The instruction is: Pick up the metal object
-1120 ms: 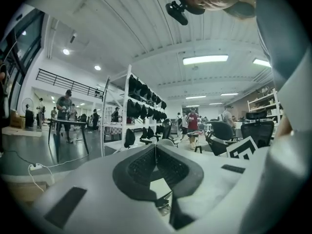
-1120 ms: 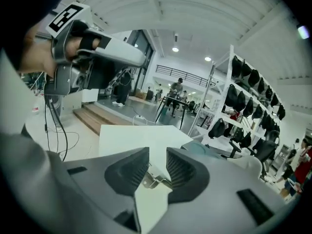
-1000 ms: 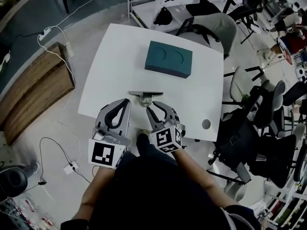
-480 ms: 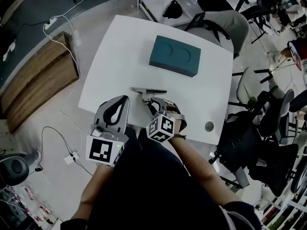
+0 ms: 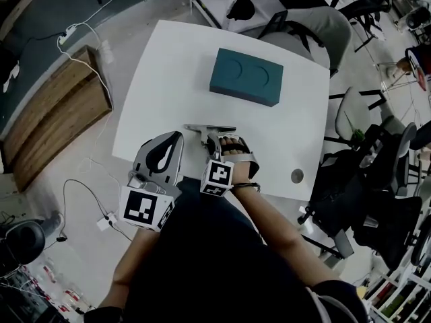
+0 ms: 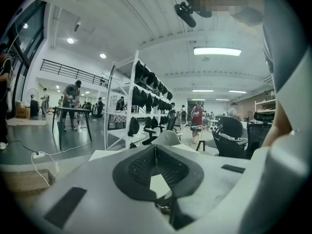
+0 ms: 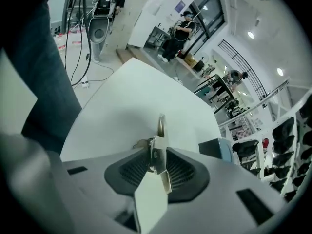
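Near the front edge of the white table [image 5: 161,79], the right tongs [image 5: 214,140] are clamped on the flat silver metal object [image 5: 210,128]. The right gripper view shows the metal plate [image 7: 161,126] standing on edge between the closed pads [image 7: 183,172]. Whether it touches the table cannot be told. Beside it, the left tongs [image 5: 176,138] are at the table's near left edge, pressed together with nothing between them [image 6: 155,152]. Farther back lies a teal rectangular box [image 5: 246,77], well apart from both.
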Demonstrator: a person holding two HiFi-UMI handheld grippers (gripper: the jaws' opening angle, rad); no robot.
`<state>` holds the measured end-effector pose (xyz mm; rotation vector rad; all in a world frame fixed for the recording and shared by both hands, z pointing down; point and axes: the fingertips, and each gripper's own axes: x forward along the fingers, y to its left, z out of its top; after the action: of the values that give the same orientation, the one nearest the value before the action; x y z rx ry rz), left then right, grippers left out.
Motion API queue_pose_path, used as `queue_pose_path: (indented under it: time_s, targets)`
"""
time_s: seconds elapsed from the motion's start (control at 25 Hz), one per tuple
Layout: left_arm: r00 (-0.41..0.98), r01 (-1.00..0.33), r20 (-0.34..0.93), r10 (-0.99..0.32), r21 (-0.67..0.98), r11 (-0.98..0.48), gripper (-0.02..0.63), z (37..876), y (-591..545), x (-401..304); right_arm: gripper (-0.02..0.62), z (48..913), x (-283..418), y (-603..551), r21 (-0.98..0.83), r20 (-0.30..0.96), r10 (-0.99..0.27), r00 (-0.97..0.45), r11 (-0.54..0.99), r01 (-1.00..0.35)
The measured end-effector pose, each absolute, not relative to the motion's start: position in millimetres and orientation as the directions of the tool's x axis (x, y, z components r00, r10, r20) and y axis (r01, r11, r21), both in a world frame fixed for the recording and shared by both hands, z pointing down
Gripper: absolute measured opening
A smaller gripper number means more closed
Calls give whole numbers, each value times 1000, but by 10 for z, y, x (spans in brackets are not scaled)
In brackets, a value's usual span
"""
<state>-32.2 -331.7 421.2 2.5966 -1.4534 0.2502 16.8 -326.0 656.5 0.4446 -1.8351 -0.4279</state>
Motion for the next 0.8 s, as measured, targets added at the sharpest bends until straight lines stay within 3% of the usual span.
queue_pose_path:
  time_s: [0.2,0.56,0.8]
  targets:
    - [523,-849,231,-820,56,-526,26,4195,-3407,-403,112,6588,112,-3302,501,826,-500,-260,863,-67]
    - [558,-828,212,-803,71,-557,26,4182,-3546,-510,35,6436,131,-3421,509,826,-516,-228,856,-91]
    - [590,-806,182,-787,67,-588,26,4090,-3686,-492,29,6088,222,-3623,565,778,-582,-238,813,-143]
